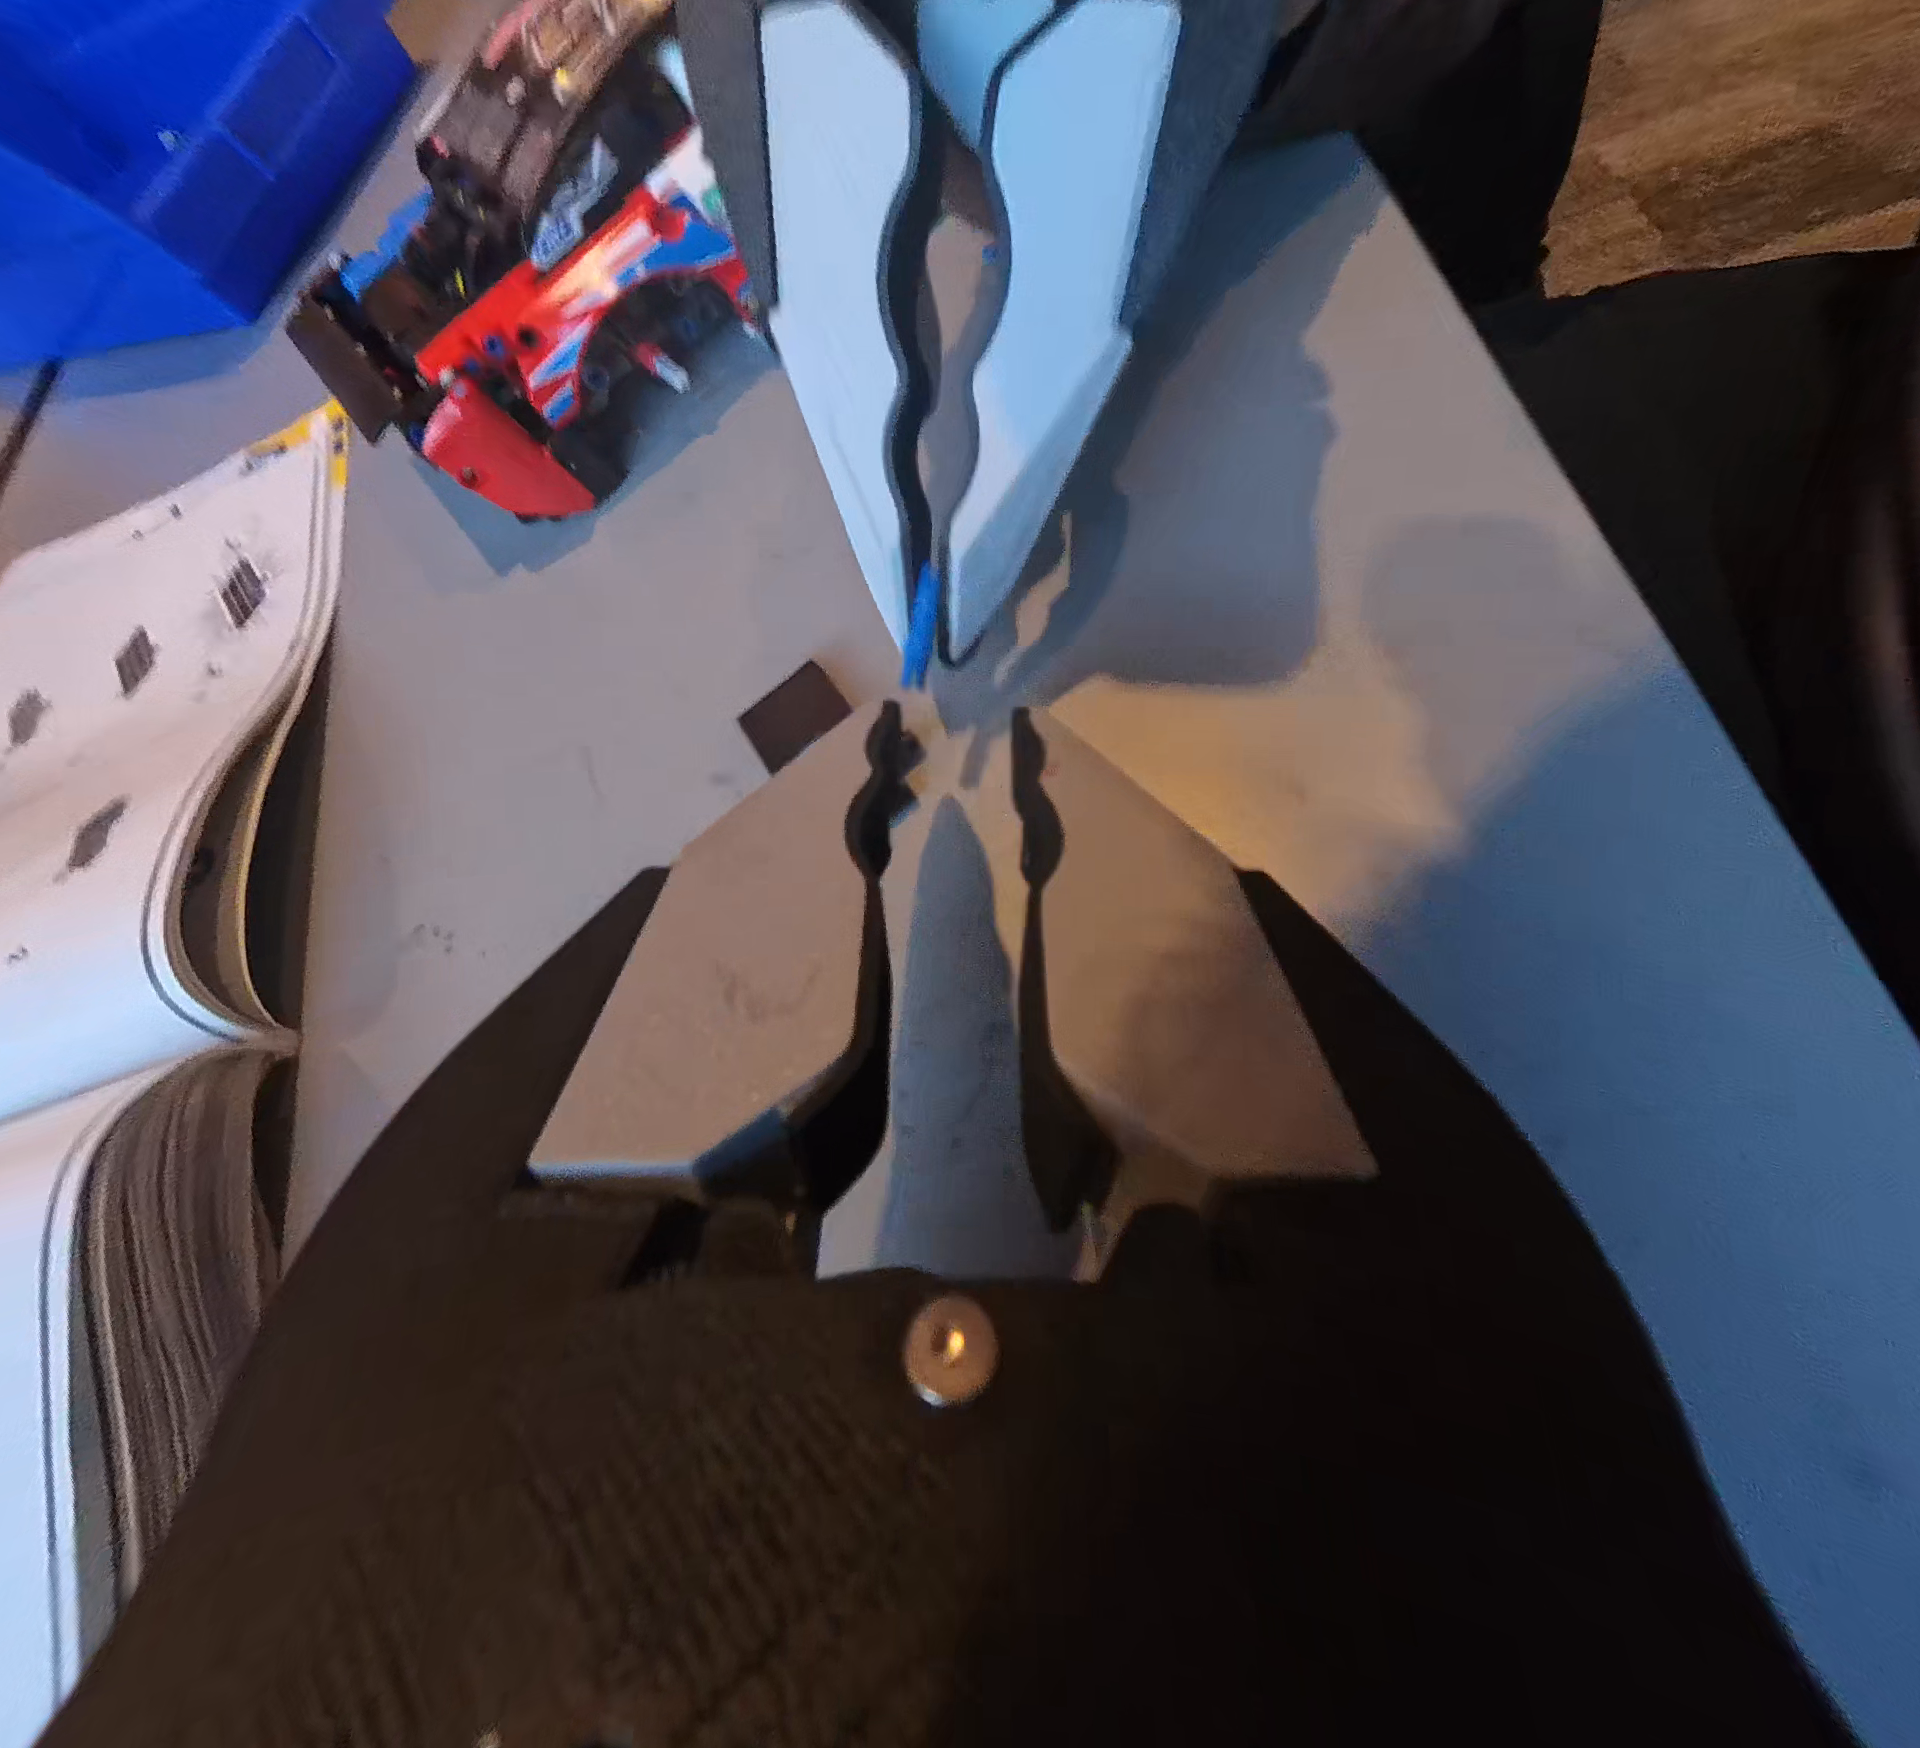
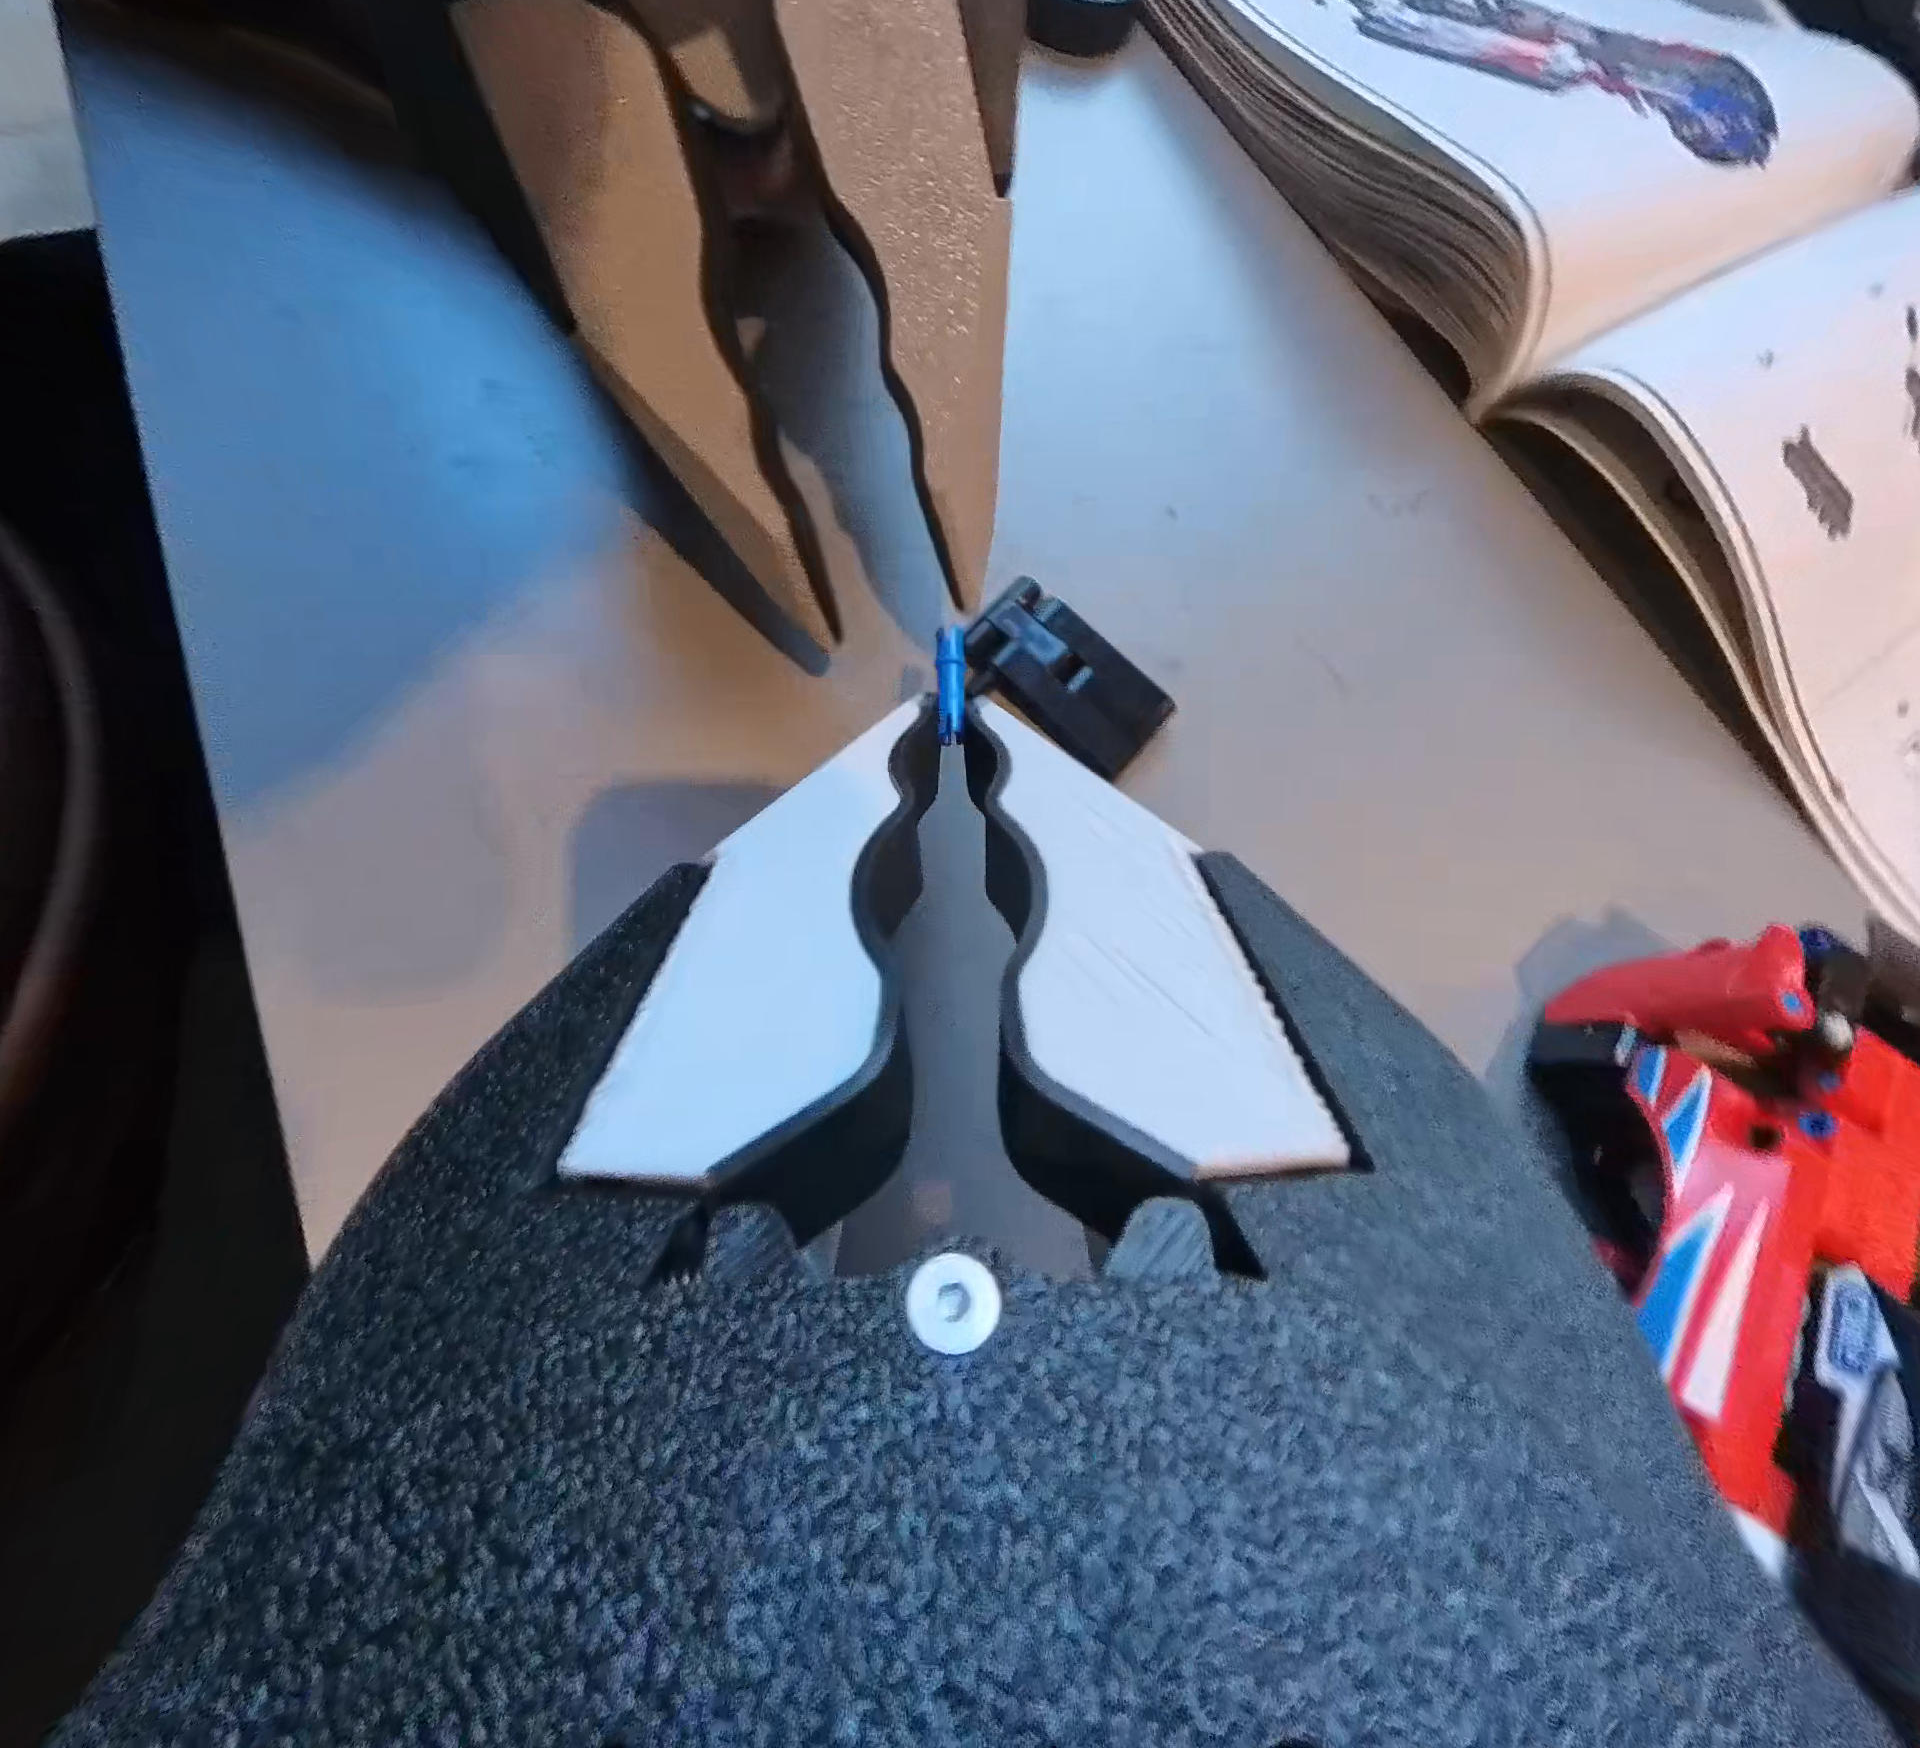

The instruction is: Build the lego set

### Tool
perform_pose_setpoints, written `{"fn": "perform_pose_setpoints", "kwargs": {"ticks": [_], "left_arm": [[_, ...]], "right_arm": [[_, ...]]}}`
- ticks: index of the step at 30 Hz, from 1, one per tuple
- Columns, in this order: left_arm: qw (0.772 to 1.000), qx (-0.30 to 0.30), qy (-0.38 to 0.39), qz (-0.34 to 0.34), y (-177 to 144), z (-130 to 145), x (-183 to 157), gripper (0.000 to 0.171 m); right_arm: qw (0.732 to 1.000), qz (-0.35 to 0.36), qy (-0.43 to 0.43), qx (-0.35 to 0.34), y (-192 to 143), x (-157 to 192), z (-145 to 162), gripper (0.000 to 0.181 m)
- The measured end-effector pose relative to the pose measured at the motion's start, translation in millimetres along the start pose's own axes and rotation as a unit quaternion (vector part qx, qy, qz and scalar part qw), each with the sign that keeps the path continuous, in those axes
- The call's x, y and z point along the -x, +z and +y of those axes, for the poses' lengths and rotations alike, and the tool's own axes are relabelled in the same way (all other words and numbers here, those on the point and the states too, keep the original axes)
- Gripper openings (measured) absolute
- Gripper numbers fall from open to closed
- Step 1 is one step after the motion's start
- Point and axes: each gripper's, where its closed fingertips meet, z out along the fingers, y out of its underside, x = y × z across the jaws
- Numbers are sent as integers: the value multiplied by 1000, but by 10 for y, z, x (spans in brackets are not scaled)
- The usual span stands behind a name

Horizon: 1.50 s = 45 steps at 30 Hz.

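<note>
Right tool (image 2: pixel 948 730) grips a blue pin (image 2: pixel 949 682) mid-frame. Left tool (image 2: pixel 894 628) parted, tip to tip. Bare tabletop (image 2: pixel 1247 451) between book (image 2: pixel 1558 171) and tabletop edge.

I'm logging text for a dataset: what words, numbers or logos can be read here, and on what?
Stickers on the red lego car: lettering, too blurred to read.
Open instruction booklet: printed marks, too small to read.
Blue pin in the right gripper: no writing.
</note>
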Motion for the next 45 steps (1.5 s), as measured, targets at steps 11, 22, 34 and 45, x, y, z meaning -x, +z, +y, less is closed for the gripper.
{"fn": "perform_pose_setpoints", "kwargs": {"ticks": [11,22,34,45], "left_arm": [[984,90,-155,-20,23,389,324,43],[988,74,-129,49,183,128,-61,32],[988,63,-137,41,161,123,378,70],[988,71,-129,54,268,215,343,85]], "right_arm": [[989,37,136,50,-193,-208,365,4],[988,46,136,59,-219,-202,473,4],[988,14,144,55,-170,-242,467,4],[986,-7,160,48,-156,-257,462,4]]}}
